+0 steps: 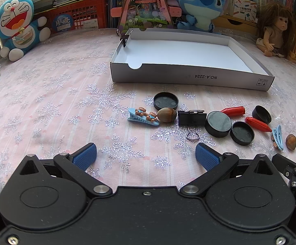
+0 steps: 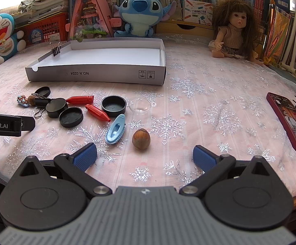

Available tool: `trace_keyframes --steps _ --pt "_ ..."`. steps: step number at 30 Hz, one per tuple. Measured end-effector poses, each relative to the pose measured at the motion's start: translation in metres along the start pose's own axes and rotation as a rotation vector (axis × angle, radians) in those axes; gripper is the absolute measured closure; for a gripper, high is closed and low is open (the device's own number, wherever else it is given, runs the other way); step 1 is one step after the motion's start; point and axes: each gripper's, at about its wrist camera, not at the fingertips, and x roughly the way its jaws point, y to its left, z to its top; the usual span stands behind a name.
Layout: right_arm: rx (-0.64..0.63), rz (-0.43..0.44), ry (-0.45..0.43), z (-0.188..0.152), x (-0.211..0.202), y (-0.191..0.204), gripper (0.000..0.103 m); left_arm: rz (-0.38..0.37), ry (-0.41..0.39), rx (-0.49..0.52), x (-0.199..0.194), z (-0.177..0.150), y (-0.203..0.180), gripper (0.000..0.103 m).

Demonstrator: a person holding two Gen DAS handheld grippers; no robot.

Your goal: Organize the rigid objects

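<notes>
- The small rigid items, among them a hazelnut [image 2: 141, 141], a blue clip [image 2: 115, 129] and black caps [image 2: 71, 117], are scattered on the bench [image 2: 209, 94], apparently awaiting sorting.
- The white box [image 2: 95, 74], at 11 o'clock in the right wrist view, is judged the destination.
- The right gripper [image 2: 145, 157] and left gripper [image 1: 146, 156] are spread wide; nothing is held or touched.

The pink cloth table cover [image 1: 46, 102] glitters with silvery snowflakes. The shallow white cardboard box [image 1: 188, 76] looks matt. Round black plastic caps [image 2: 113, 105] are smooth; red plastic cones [image 2: 80, 99] shine glossily.
</notes>
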Motion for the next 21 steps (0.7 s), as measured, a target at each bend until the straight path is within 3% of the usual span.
trace_keyframes --steps 21 --pt "0.005 0.001 0.000 0.0007 0.0002 0.0005 0.000 -0.006 -0.019 0.010 -0.0005 -0.0023 0.0024 0.000"
